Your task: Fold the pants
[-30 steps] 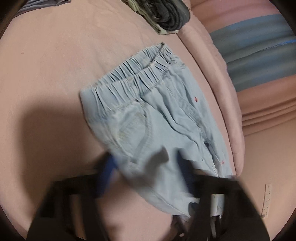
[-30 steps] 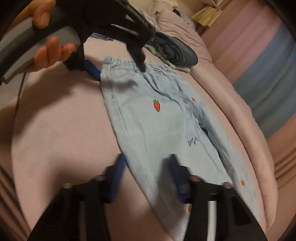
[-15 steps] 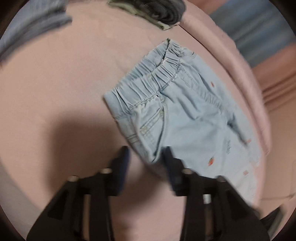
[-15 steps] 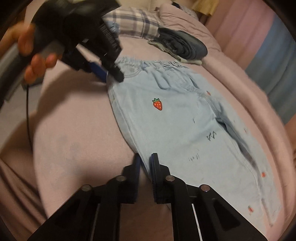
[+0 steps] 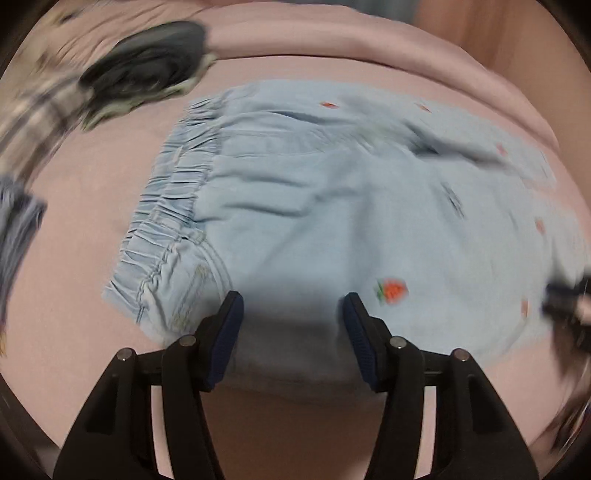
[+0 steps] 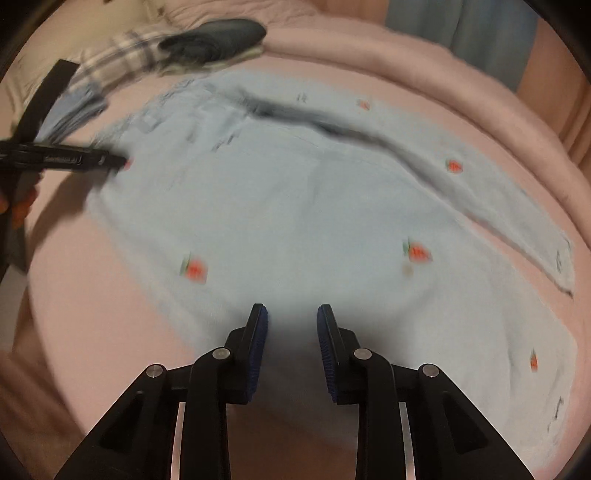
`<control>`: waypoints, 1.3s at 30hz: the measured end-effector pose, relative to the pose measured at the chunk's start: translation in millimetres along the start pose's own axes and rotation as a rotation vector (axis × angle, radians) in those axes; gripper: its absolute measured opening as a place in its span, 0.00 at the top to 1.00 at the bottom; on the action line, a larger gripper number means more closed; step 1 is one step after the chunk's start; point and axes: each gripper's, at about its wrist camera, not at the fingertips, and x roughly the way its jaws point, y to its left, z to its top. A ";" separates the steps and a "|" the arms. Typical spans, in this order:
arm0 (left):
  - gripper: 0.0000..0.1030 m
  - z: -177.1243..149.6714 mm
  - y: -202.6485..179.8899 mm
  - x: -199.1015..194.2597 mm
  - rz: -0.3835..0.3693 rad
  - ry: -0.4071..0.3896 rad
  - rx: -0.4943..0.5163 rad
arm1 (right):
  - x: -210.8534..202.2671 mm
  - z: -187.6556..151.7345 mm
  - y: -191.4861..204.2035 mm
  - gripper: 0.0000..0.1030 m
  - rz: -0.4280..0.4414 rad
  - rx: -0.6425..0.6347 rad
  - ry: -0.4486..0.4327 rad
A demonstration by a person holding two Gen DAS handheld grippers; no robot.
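We are in a home, in a bedroom by the look of it. Beneath both sets of jaws stretches a soft pink bedspread [image 6: 81, 295], and beyond the jaws it rises into a thick rolled edge of the same pink bedding [image 6: 424, 62]. Spread flat on it just ahead of the jaws we see small light-blue pants [image 6: 303, 206] dotted with strawberries, the sort of laundry sorted on a bed. Further ahead and to the left lies a folded dark garment [image 6: 218, 37], with a plaid cloth [image 6: 122, 55] beside it. Far ahead to the right hangs a blue-and-pink striped curtain [image 6: 480, 33].
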 end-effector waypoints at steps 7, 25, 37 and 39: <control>0.34 39.4 34.9 -16.1 -0.062 -0.060 0.003 | -15.4 28.9 -37.5 0.59 0.137 0.068 -0.013; 0.33 219.6 110.7 92.7 -0.131 0.030 0.121 | 131.6 262.9 -103.5 0.52 0.203 -0.078 0.012; 0.79 223.3 97.5 114.0 -0.236 0.142 0.260 | 132.8 256.3 -104.4 0.90 0.310 -0.158 0.112; 0.78 225.9 97.7 117.1 -0.242 0.133 0.207 | 133.5 265.2 -105.8 0.91 0.267 -0.146 0.080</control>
